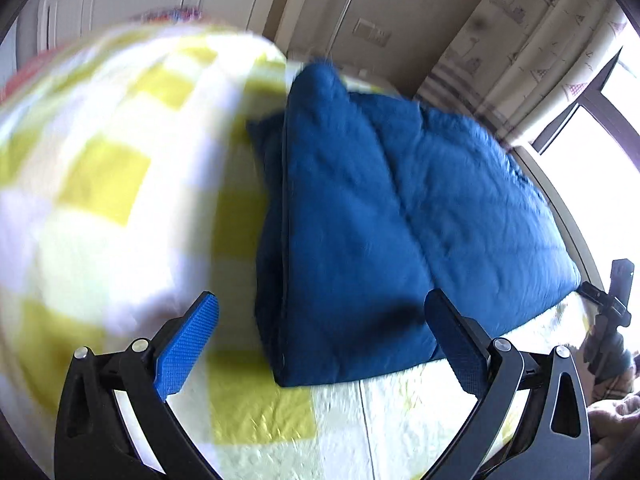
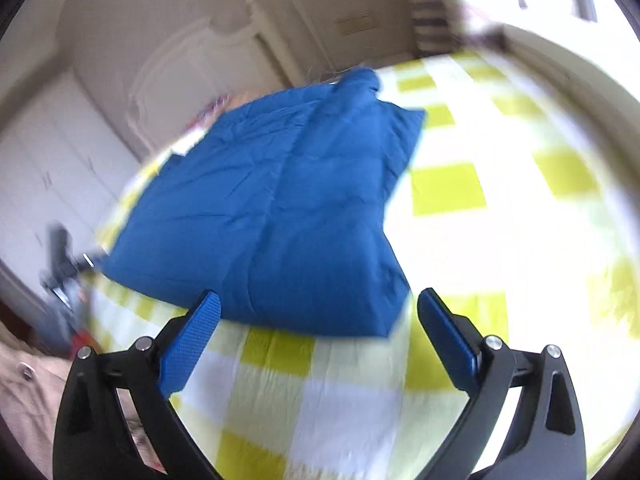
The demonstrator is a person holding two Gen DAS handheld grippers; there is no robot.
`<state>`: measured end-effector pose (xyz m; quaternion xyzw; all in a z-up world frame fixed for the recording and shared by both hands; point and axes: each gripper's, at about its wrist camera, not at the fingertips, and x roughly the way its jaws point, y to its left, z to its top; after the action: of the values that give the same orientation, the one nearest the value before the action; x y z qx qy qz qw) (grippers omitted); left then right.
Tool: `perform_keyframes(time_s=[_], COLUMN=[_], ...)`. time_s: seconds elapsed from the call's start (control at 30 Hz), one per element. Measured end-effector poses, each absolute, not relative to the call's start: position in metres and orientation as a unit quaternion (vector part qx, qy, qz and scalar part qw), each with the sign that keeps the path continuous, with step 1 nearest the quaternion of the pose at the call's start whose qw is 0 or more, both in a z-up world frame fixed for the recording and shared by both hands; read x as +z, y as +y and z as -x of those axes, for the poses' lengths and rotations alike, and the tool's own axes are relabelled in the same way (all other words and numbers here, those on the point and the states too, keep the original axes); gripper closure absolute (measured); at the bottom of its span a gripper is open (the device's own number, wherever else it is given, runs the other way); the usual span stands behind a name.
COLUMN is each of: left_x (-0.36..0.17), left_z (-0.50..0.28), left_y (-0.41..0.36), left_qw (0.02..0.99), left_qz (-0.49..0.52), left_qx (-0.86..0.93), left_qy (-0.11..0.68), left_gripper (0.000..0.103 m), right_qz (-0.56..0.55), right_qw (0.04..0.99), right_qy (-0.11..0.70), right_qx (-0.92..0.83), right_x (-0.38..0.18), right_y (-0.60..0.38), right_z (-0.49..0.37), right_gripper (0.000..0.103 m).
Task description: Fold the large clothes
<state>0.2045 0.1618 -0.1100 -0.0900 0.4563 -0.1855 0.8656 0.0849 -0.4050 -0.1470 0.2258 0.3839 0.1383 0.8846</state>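
Observation:
A blue padded garment (image 1: 380, 220) lies folded into a thick block on a bed with a yellow and white checked cover (image 1: 260, 412). In the left wrist view my left gripper (image 1: 320, 340) stands open just in front of the block's near edge, with nothing between its blue pads (image 1: 188, 344). The right wrist view shows the same blue garment (image 2: 280, 216) ahead of my right gripper (image 2: 320, 336), which is open and holds nothing; its left pad (image 2: 192, 344) is close to the garment's near edge. Both views are blurred by motion.
White wardrobe doors (image 2: 52, 168) stand beyond the bed. A patterned curtain (image 1: 532, 48) and a bright window (image 1: 592, 176) are at the right. The other gripper (image 1: 612, 312) and a hand show at the left wrist view's right edge; the checked bed cover (image 2: 500, 200) spreads right of the garment.

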Motion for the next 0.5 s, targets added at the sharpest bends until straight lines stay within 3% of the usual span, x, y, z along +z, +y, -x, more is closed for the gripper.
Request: perform_keyframes(time_s=[0.07,0.1,0.13,0.2,0.27,0.3,0.4,0.5], left_x=[-0.116,-0.118,-0.118,-0.118,-0.117,-0.116,-0.111,-0.111], left_z=[-0.210,-0.214,-0.218,-0.226,-0.226,-0.223,-0.206,-0.186], left_y=[0.156,0.154,0.151,0.138,0.131,0.130,0.131,0.135], left_qw=[0.868,0.868,0.864,0.865,0.866,0.865,0.873,0.874], left_qz=[0.100,0.106,0.113,0.101,0.095,0.103,0.099,0.103], left_qx=[-0.191,-0.193,-0.203,-0.198,-0.190,-0.192,-0.194,-0.200], left_qy=[0.448,0.446,0.447,0.449,0.453,0.451,0.437,0.431], left_gripper=[0.004,0.004,0.004,0.004,0.010,0.020,0.035,0.037], right_qz=[-0.236,-0.232,-0.231,-0.219,-0.177,-0.166,-0.172,-0.189], right_qw=[0.886,0.886,0.883,0.883,0.898,0.900,0.905,0.906], right_qy=[0.374,0.376,0.385,0.386,0.379,0.382,0.373,0.364], right_qx=[0.142,0.139,0.138,0.152,0.134,0.125,0.111,0.106], right_x=[-0.151,-0.153,-0.155,-0.148,-0.136,-0.133,-0.132,-0.137], right_y=[-0.406,-0.406,-0.405,-0.397,-0.387,-0.382,-0.376,-0.372], right_z=[-0.086,-0.091,-0.098,-0.108,-0.105,-0.104,-0.092,-0.072], right_gripper=[0.006,0.014,0.015,0.043,0.056,0.063,0.071,0.072])
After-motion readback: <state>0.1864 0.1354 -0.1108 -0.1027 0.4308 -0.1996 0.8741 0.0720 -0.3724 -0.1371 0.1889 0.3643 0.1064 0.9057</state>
